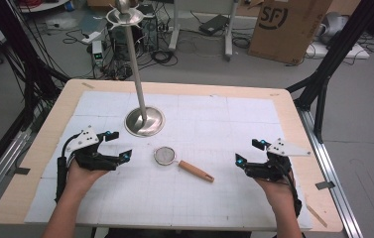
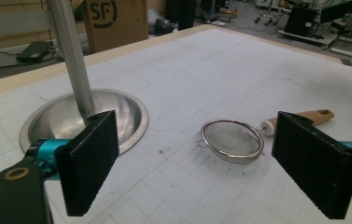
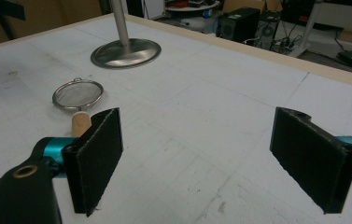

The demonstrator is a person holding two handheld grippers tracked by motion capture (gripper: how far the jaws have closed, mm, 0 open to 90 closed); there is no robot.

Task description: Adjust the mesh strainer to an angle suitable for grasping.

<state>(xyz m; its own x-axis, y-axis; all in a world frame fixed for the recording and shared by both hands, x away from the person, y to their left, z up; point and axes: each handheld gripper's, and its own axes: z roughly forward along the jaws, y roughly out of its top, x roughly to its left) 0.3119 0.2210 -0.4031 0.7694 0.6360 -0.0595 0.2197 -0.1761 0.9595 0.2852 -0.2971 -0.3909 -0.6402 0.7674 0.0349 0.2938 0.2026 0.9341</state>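
Small round wire-mesh strainer with wooden handle (image 1: 167, 156) lies mid-table, near domed steel stand base (image 1: 145, 122). Left gripper (image 1: 116, 145) and right gripper (image 1: 250, 151) flank it, jaws wide apart, empty.

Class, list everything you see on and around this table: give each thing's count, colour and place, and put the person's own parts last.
Table: one, wood edge, white gridded top, centre.
Stand: one, silver pole on a round base, far centre of the table.
Strainer: one, silver mesh, wooden handle, table centre, between the grippers.
Box: one, brown, floor beyond the table.
Left gripper: one, black, jaws open, left of the strainer.
Right gripper: one, black, jaws open, right of the strainer.
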